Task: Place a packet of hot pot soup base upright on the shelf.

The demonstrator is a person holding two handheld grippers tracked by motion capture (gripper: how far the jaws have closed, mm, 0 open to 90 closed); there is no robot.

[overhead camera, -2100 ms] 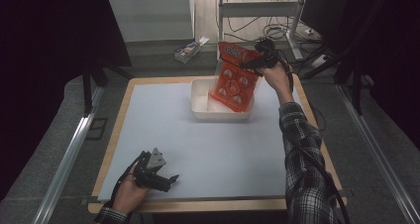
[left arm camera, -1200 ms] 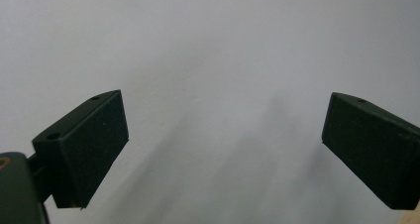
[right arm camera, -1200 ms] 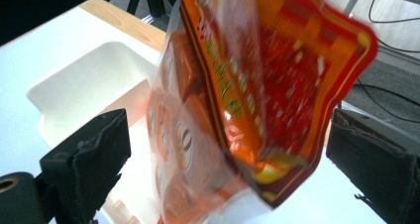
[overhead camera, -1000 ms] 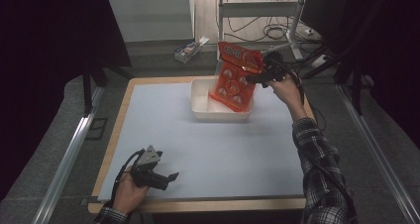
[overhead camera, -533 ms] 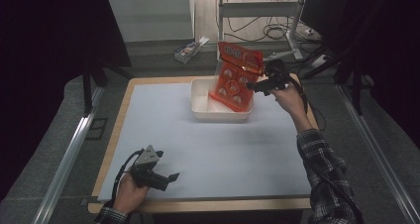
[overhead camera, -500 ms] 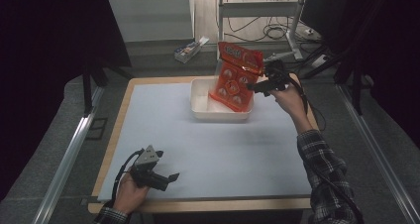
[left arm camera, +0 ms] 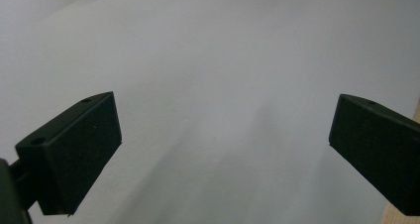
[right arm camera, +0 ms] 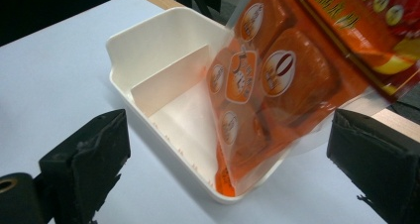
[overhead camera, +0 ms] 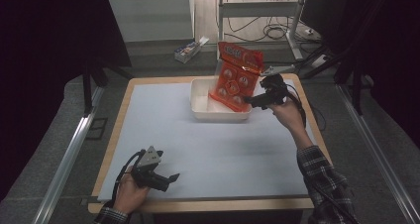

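Right now your right gripper [overhead camera: 251, 101], jaws wide and empty, sits just right of the orange printed snack bag [overhead camera: 235, 78] standing tilted in the white plastic bin [overhead camera: 200, 106] at upper centre; your left gripper [overhead camera: 166, 178] idles open at lower left.

Dark room; wood-edged table [overhead camera: 124, 120] under white sheet; grey floor [overhead camera: 158, 50]; cables [overhead camera: 277, 33] behind

Orange snack bag [right arm camera: 297, 80] top cut off; print blurred.
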